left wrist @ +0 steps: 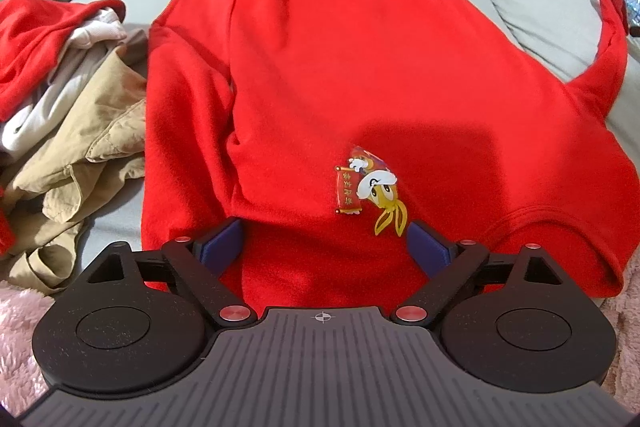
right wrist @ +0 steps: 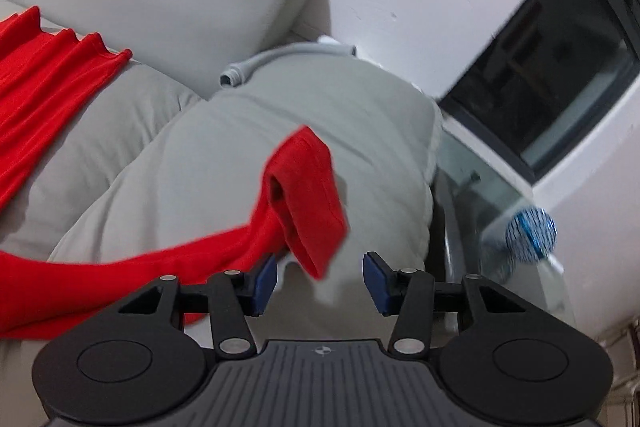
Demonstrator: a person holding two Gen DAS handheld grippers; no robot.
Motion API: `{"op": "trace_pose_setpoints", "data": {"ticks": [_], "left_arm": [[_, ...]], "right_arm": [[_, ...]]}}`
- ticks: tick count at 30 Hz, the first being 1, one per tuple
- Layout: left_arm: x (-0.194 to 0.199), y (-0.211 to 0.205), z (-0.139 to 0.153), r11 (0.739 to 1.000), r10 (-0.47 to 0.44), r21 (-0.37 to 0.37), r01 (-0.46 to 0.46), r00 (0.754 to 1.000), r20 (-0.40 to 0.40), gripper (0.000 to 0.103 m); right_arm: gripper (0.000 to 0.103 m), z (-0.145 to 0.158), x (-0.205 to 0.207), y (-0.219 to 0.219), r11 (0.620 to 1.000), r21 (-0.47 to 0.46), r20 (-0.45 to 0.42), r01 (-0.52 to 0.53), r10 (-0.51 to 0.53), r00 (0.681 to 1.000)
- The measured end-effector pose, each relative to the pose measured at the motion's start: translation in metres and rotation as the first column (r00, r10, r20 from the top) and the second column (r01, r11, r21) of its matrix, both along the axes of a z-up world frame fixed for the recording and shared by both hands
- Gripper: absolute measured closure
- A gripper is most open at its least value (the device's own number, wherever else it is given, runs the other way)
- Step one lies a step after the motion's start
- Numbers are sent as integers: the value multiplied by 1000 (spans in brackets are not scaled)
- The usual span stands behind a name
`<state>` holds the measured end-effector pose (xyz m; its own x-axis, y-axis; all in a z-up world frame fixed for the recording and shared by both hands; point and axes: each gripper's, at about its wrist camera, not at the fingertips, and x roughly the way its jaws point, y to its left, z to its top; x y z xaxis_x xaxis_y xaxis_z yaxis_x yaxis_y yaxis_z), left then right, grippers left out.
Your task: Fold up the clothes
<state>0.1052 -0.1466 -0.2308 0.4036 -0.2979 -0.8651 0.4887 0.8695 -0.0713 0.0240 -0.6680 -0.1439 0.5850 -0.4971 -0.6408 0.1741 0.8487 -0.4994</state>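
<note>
A red sweatshirt point(left wrist: 340, 75) lies spread on a grey sofa point(left wrist: 540, 7), collar end nearest the left tool point(left wrist: 326, 247) and hem far ahead of it. Its printed rabbit badge point(left wrist: 370, 191) sits just ahead of the left tool's blue pads. 1 sleeve is already laid lengthwise over the body, ahead and to that tool's left; the other sleeve point(right wrist: 248, 243) trails off toward the right tool point(right wrist: 320, 281). The cuff point(right wrist: 308, 203) of that sleeve hangs in the air just ahead of the right tool's left pad, blurred. The pictures do not show whether it is falling or being swung.

Both tools stand wide with nothing between the pads. The left one hovers over the chest near the collar.

To the left tool's left a heap of other clothes point(left wrist: 76, 99), tan, white and red, lies crumpled. A water bottle point(right wrist: 528, 227) stands off to the right tool's right.

The fabric looks like thick, soft fleece: light, limp and not slippery, apt to sag and drag rather than hold a crease. A good hold would be the ribbed cuff, or the shoulder seam for the body, where the cloth is doubled and firmer.
</note>
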Motion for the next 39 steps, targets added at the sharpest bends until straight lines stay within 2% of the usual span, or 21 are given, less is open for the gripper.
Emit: {"op": "trace_pose_setpoints", "data": {"ticks": [3,5,6,8,11,14,17,20,25,27,29,31,34,39], "left_arm": [[1,-1,-1,1000,0,3,0,1000,-1,10],[1,-1,-1,1000,0,5,0,1000,-2,10],[1,-2,-2,1000,0,5,0,1000,-2,10],[1,-1,-2,1000,0,4,0,1000,-2,10],[1,0,-3,1000,0,1,0,1000,-1,9],[1,1,-3,1000,-1,-5,1,1000,3,9],[0,2,-3,1000,-3,-12,3,1000,7,10],[0,4,-3,1000,-5,-20,5,1000,9,10],[-2,7,-2,999,-6,-34,6,1000,11,10],[-2,9,-1,999,-6,-40,7,1000,11,11],[-3,10,-1,999,-7,-46,7,1000,12,11],[-3,10,0,999,-7,-46,8,1000,12,11],[-3,10,0,999,-8,-43,9,1000,12,11],[-4,9,0,999,-10,-37,10,1000,12,11]], "right_arm": [[62,-17,13,9,992,-117,-93,-50,39,995],[80,-23,18,13,978,-192,-139,-85,59,989],[84,-23,19,15,967,-230,-146,-106,73,987],[101,-17,22,17,959,-256,-143,-119,84,986],[101,16,24,18,971,-220,-100,-91,71,992],[101,55,26,16,984,-177,-11,-22,20,1000],[101,117,20,16,989,-133,109,69,-55,993],[101,197,7,24,979,-100,237,177,-149,960],[101,260,-10,43,954,-141,231,265,-229,946],[101,272,-21,50,957,-95,208,275,-251,945],[101,278,-35,56,958,-43,187,284,-272,944],[101,273,-41,59,952,-64,171,298,-284,944],[101,254,-48,51,936,-92,148,341,-326,934],[101,223,-37,21,913,-33,129,406,-399,908]]}}
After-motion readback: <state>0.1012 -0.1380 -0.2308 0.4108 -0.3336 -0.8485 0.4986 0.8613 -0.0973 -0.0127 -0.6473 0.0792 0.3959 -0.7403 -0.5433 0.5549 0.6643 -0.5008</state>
